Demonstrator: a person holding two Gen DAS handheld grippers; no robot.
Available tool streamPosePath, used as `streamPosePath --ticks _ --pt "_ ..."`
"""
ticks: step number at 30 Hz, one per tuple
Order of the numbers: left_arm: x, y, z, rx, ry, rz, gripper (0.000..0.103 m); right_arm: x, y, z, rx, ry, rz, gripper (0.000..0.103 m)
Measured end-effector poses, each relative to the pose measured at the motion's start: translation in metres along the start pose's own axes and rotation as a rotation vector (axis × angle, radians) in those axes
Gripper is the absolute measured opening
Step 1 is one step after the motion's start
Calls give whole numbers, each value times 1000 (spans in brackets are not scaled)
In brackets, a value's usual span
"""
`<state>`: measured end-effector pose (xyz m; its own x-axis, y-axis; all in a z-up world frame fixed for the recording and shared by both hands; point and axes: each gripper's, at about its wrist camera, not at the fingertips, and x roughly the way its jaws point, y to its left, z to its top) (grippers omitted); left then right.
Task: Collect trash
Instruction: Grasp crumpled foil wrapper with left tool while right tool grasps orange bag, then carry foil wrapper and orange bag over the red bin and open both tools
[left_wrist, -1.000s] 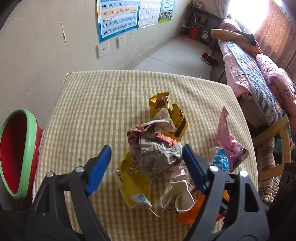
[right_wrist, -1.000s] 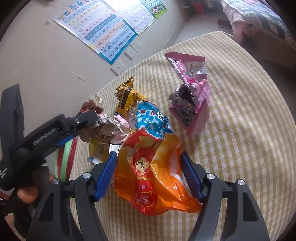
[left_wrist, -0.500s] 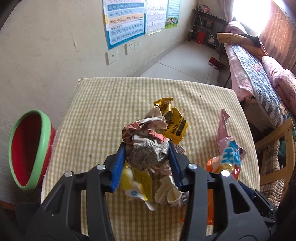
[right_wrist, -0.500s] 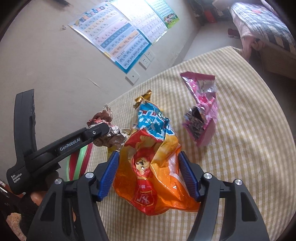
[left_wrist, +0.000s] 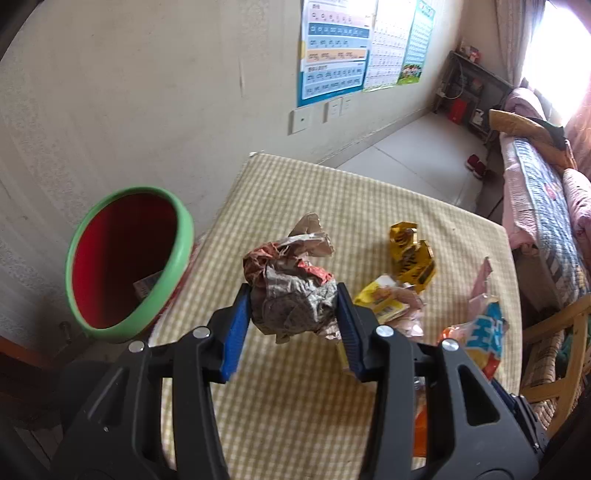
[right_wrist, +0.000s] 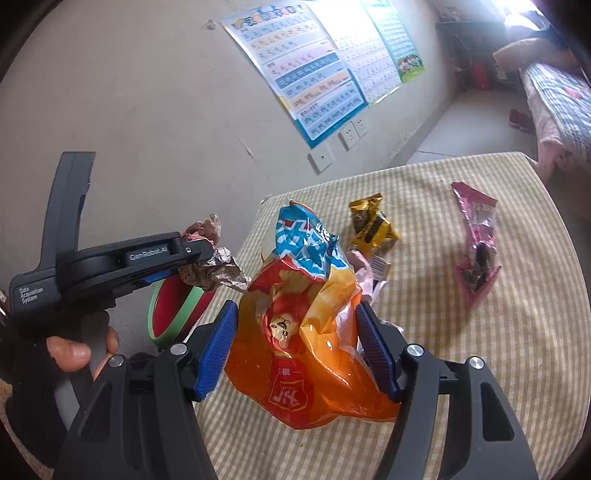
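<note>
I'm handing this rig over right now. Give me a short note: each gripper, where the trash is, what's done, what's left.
Left gripper: shut on the crumpled paper wad, lifted clear of the table, beside the bin.
Right gripper: shut on the orange snack bag.
Bin: one scrap visible inside; sits off the table's left edge.
On the table: brown-yellow wrapper, pink wrapper, yellow packet.
Left: drop both loads in the bin, then collect those.

Two close wrist views (shared table (left_wrist: 295, 406))
</note>
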<state>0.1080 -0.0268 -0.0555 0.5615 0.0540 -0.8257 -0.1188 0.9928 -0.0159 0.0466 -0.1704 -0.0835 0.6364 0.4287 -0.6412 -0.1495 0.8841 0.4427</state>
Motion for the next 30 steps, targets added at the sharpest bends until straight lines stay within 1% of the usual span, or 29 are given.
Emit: streamPosePath --ticks 6,9,12,14,18,21,27,30 --pt "2 21 -4 -48 25 62 43 5 14 -4 -40 12 25 64" --pt "2 33 -6 -72 28 81 43 7 14 -3 -43 12 34 64" --pt "1 44 -9 -95 23 90 43 10 13 -2 -34 14 35 64" --pt "-1 48 -11 -94 10 92 43 11 11 -3 -28 12 29 64" --pt "-7 56 -15 -98 -13 69 43 11 13 -5 -41 8 10 64" --pt "-9 59 -20 -74 -35 63 43 16 22 -10 -74 21 -10 64" --pt "-20 69 -34 33 -98 81 44 28 38 -19 -152 52 -79 64" --pt "-25 75 -37 52 -129 75 44 32 45 -20 -182 52 -119 64"
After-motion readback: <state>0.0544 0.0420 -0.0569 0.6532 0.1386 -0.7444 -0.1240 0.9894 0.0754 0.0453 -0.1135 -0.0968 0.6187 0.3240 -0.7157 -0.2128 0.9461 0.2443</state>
